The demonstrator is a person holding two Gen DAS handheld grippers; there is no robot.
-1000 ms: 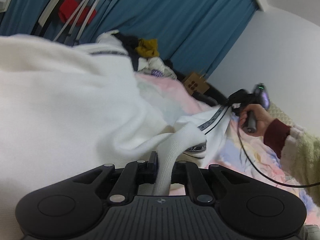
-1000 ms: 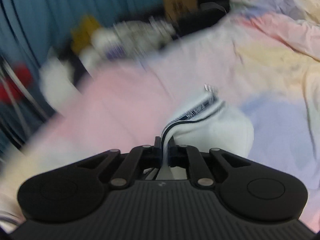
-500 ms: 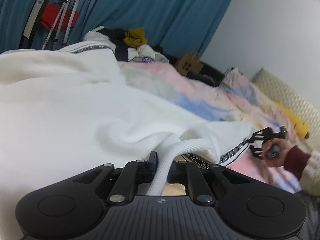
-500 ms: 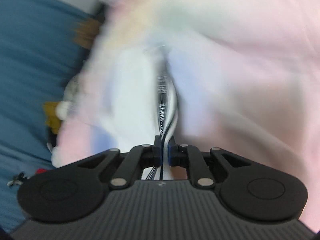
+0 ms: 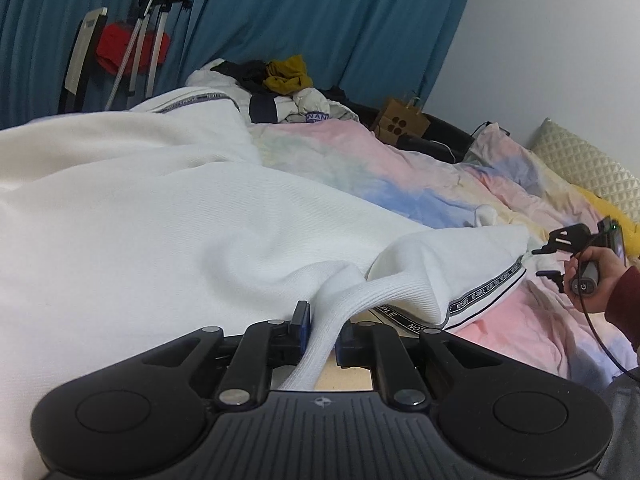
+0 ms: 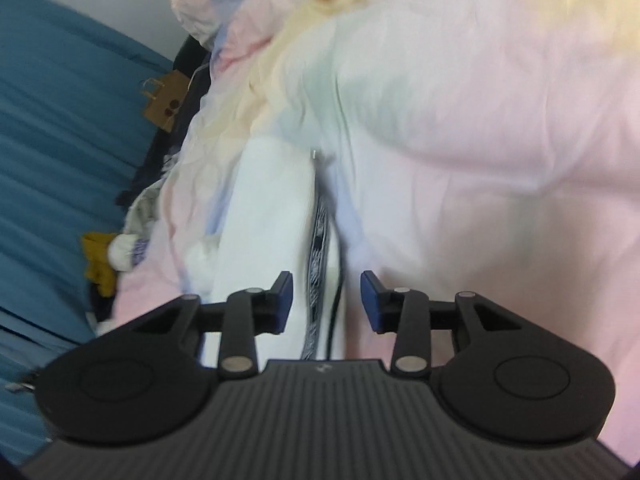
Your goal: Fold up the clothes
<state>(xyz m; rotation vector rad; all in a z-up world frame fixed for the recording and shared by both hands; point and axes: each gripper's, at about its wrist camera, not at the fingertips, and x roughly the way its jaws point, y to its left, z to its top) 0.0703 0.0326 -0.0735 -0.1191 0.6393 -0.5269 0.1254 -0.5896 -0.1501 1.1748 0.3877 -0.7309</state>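
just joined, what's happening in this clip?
A person is folding a white garment on a bed with a pastel duvet, holding tongs in each hand. The left tongs are shut on a ribbed white edge of the garment. The right tongs are open, with the garment's printed band lying on the duvet between the fingers, ungripped. A pile of other clothes sits at the far end by the blue curtain.

Black grippers (image 6: 326,300), blue-padded fingers (image 6: 370,300), silver screws, maroon sleeve (image 5: 624,300)
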